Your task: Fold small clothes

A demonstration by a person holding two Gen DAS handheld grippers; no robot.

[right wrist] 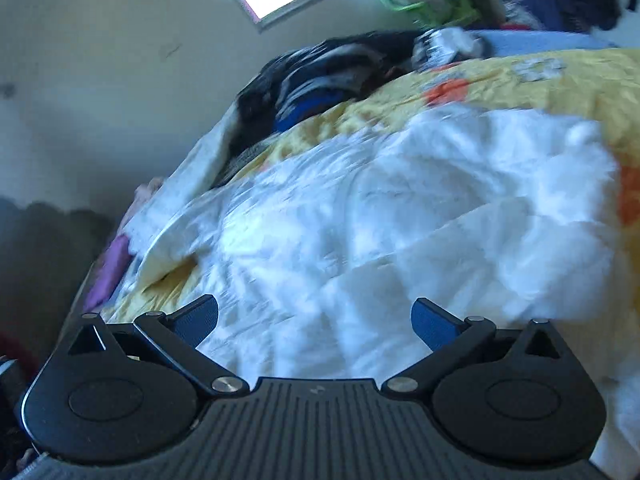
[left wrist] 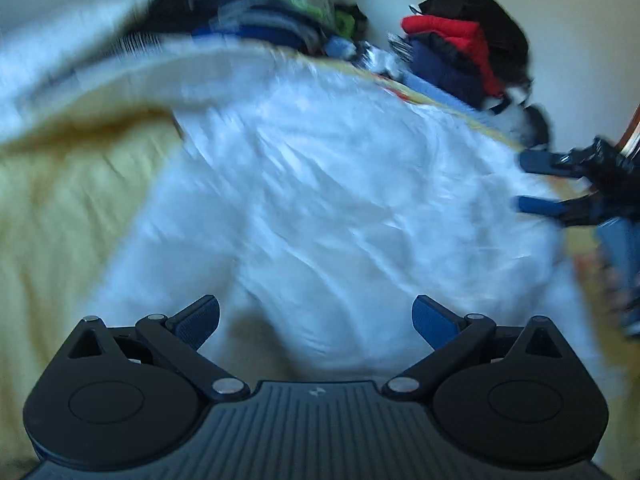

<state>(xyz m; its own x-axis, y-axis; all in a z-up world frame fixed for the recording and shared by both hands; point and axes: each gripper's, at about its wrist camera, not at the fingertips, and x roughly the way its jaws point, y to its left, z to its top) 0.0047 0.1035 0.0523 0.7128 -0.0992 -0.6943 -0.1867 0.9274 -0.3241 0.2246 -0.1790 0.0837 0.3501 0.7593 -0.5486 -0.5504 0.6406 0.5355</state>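
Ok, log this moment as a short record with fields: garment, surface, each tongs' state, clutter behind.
garment: crumpled white cloth garment, spread out, not held
surface: yellow patterned bedspread
left tongs: open, above the garment's near edge
right tongs: open, empty, also seen at the garment's far right side
clutter behind: stack of red, navy and black clothes; dark blue-and-black clothes pile
image quality: motion blur, fine detail unreadable

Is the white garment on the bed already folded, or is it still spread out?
Spread out: the white garment lies wide and wrinkled over the yellow bedcover; blur hides any fold.
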